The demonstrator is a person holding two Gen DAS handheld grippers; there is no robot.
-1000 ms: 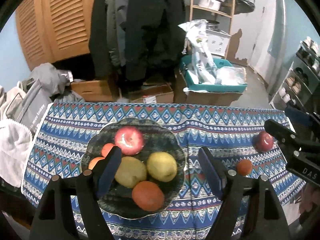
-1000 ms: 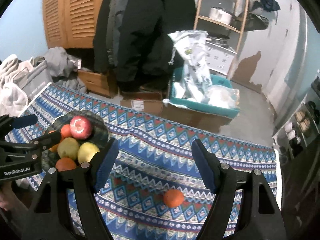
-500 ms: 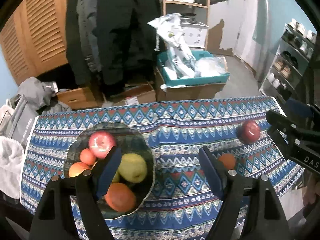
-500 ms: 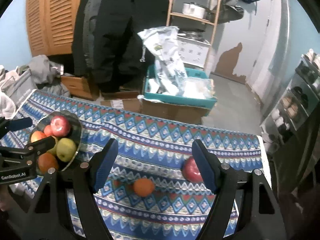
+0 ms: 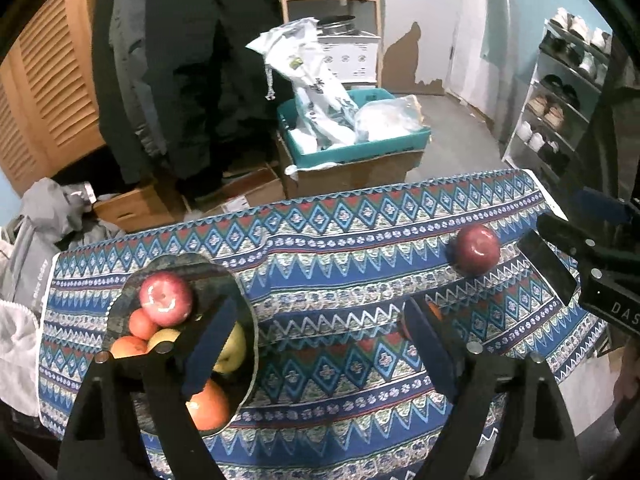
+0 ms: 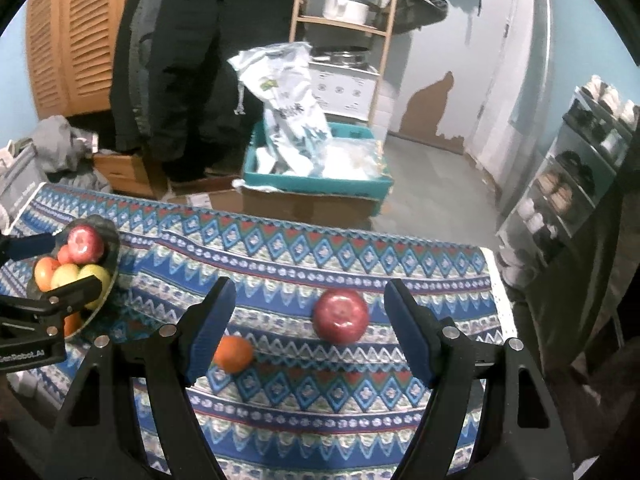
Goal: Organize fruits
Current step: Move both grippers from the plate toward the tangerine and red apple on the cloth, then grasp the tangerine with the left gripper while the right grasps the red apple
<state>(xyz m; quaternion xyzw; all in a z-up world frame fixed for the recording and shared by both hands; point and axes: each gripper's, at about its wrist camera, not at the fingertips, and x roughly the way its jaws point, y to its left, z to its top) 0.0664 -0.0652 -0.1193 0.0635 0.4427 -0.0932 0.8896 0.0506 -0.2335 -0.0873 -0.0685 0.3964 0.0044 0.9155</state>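
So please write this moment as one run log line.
right gripper: open, empty | red apple: on cloth, between fingers | orange: loose | bowl: holds fruit

Two red apples (image 6: 340,316), two yellow-green apples (image 6: 96,276), and perhaps four oranges (image 6: 233,354), some half-hidden.

In the left wrist view the loose orange (image 5: 434,312) hides mostly behind a gripper finger (image 5: 428,344)

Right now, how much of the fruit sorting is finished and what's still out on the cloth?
Mostly done: the bowl already holds a red apple, oranges and yellow fruit. Nothing is in hand; the right tongs are open, framing the loose apple without touching it, and the left tongs are open too. Left: that apple and the loose orange on the tablecloth.
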